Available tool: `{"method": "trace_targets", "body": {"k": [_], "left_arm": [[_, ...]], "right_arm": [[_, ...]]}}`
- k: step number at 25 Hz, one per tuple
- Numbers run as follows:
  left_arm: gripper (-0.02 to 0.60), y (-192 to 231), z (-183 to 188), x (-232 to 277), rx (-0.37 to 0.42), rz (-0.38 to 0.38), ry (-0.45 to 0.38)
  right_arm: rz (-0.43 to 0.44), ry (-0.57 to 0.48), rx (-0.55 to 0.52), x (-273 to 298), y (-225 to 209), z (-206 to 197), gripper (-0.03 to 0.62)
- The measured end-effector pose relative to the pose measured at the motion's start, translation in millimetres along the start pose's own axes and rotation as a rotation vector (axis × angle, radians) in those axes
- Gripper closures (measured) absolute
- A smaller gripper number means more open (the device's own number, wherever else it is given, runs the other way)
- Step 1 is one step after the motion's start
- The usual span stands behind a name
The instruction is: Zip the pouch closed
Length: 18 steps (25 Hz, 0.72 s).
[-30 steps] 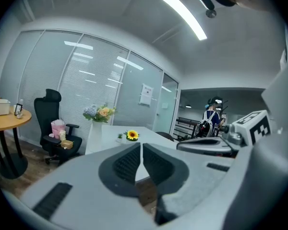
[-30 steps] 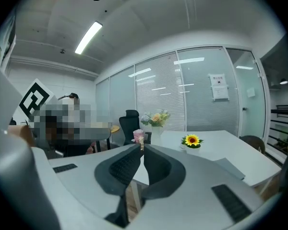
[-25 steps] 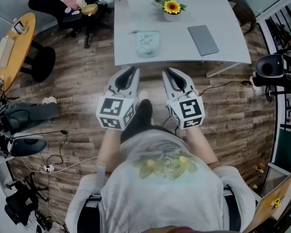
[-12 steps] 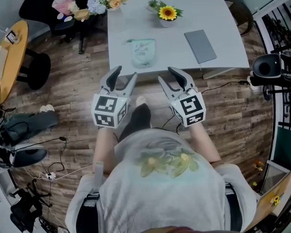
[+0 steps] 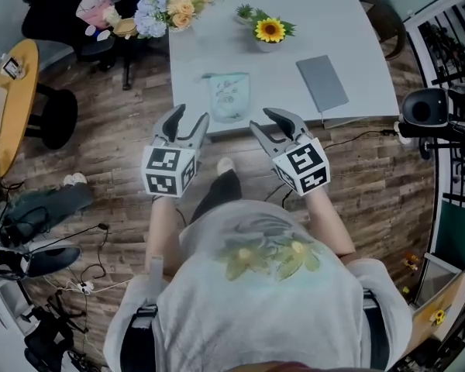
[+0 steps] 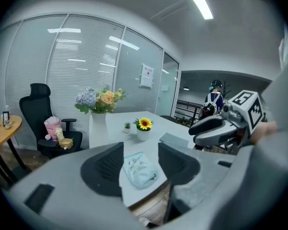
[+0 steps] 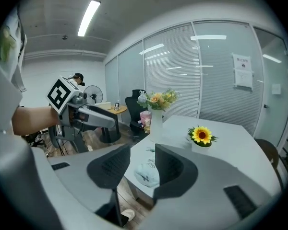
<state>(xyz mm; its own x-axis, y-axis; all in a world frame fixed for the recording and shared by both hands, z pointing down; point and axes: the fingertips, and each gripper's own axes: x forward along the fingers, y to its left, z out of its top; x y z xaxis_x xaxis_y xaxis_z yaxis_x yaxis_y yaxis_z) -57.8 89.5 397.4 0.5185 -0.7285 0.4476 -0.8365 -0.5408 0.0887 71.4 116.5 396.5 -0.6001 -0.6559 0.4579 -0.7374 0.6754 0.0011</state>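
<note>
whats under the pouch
The pouch lies flat on the white table, near its front edge. Whatever is directly beneath is covered; nothing pokes out around it.

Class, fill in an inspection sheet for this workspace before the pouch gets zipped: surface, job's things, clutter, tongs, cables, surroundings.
Surface: grey table, mostly bare.
Job's things: pouch lying flat near the table's front edge, untouched; its zip is too small to judge.
Clutter: sunflower pot, small plant, bouquet, grey pad.
Tongs: left tongs and right tongs have just been opening; both are wide apart and empty, short of the pouch.
Cables: floor cables at left and right; none seen on the table.
Surroundings: wooden floor, office chair, round table, railing.
</note>
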Motion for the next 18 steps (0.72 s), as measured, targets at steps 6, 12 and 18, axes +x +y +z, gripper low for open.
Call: {"method": "trace_targets", "body": {"k": [6, 12, 18], "left_arm": [[0.374, 19, -15, 29, -0.020, -0.012, 0.063], [0.374, 42, -36, 59, -0.072, -0.034, 0.124], [0.376, 54, -45, 86, -0.077, -0.049, 0.166]], "right_arm": [[0.015, 0.030, 0.017, 24, -14, -1, 0.439], [0.032, 0.058, 0.009, 52, -21, -2, 0.439], [0.024, 0.083, -0.007, 65, -33, -2, 0.439]]}}
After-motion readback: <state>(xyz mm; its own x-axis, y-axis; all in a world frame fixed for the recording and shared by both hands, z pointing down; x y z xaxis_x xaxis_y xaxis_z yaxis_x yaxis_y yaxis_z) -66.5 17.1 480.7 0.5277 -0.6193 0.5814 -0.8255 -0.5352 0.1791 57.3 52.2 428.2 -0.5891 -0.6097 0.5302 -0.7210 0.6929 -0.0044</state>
